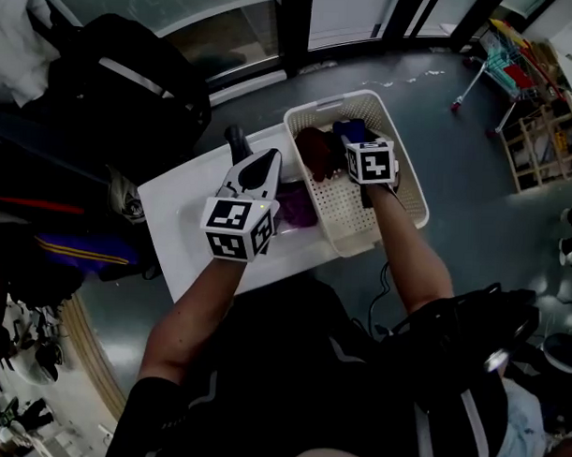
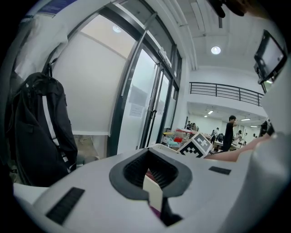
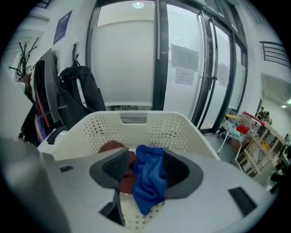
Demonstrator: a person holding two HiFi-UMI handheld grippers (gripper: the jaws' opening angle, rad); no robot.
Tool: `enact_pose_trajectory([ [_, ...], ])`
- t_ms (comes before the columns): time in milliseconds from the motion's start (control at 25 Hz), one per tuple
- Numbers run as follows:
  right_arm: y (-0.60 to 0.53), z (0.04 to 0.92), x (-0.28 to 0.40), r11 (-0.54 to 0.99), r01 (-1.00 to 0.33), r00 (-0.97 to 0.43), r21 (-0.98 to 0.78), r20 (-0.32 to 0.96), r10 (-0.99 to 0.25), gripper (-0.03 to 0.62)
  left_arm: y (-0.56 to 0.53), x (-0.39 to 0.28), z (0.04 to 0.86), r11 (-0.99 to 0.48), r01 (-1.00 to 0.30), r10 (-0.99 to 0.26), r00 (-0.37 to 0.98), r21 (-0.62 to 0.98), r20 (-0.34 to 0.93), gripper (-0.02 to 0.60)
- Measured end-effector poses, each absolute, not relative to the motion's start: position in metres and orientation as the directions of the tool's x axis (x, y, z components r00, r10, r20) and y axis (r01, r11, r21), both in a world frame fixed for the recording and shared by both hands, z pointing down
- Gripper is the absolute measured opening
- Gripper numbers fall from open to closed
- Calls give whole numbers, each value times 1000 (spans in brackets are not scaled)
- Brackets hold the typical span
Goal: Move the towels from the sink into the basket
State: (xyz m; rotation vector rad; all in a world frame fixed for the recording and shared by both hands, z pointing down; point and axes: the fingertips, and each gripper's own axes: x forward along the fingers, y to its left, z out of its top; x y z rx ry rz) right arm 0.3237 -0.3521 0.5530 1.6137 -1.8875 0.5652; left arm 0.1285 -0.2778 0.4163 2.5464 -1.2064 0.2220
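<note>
A white basket (image 1: 356, 242) stands against the right side of the white sink (image 1: 174, 219). In the basket lie a dark red towel (image 1: 315, 149) and a blue towel (image 1: 349, 131). My right gripper (image 1: 360, 146) hangs over the basket. In the right gripper view its jaws (image 3: 145, 168) stand open; the blue towel (image 3: 148, 179) droops between them, loose, with the dark red towel (image 3: 123, 182) beside it. A purple towel (image 1: 297, 212) lies in the sink. My left gripper (image 1: 260, 162) hovers just left of it, jaws (image 2: 151, 170) narrowly open and empty, purple cloth (image 2: 156, 211) showing below.
A dark faucet-like post (image 1: 236, 139) rises at the sink's far edge. A black backpack (image 1: 132, 77) hangs to the left by the glass doors. A small shopping cart (image 1: 503, 62) and wooden shelves (image 1: 544, 129) stand far right on the grey floor.
</note>
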Motion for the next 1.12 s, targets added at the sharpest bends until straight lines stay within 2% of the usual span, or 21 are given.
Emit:
enact_pose_trajectory([
  [280,-327,496,303,159,-987,-122,13,580,-806,109,-253,101,395,-611,-766,-733,643,201,223,5],
  [480,-308,444,256,231,-972,-218,-34,485,-847,37,-234,64,375,-580,-780,-767,620,233,164,5],
  [1120,-230,342,74,498,-862,-503,-90,270,-821,9,-174,-77,336,-467,-873,-870,482,144,105,5],
])
